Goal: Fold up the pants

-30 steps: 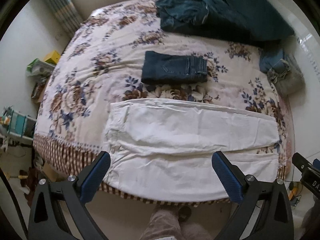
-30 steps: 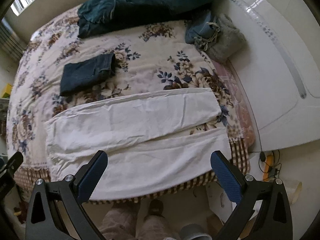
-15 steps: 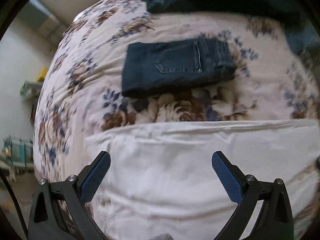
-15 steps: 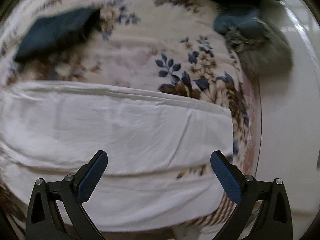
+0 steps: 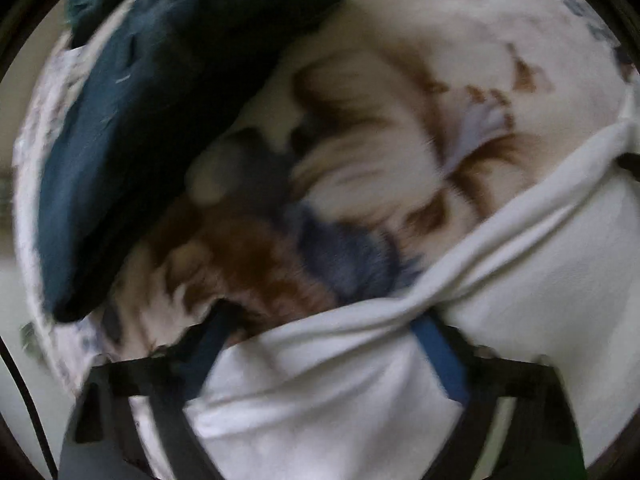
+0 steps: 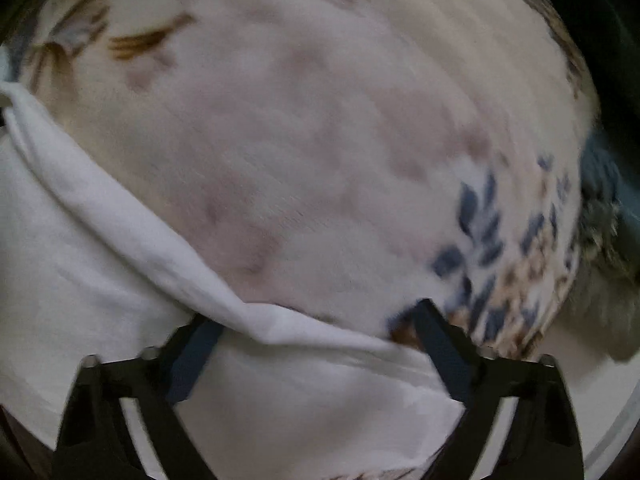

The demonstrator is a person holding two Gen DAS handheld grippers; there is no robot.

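The white pants (image 5: 520, 272) lie flat on the floral bedspread (image 5: 380, 92). In the left wrist view their far edge runs between my left gripper's (image 5: 320, 332) blue fingers, which are spread wide with cloth bunched between them. In the right wrist view the pants (image 6: 80, 248) fill the lower left, and their far edge crosses between the open fingers of my right gripper (image 6: 316, 332), close to the bedspread (image 6: 320, 140). Both views are blurred.
Folded dark blue jeans (image 5: 132, 128) lie just beyond the left gripper, at the upper left. A grey and blue bundle (image 6: 604, 216) lies at the right edge of the bed in the right wrist view.
Both grippers have dropped from high above the bed down to the far edge of the white pants. The jaws stay wide open.
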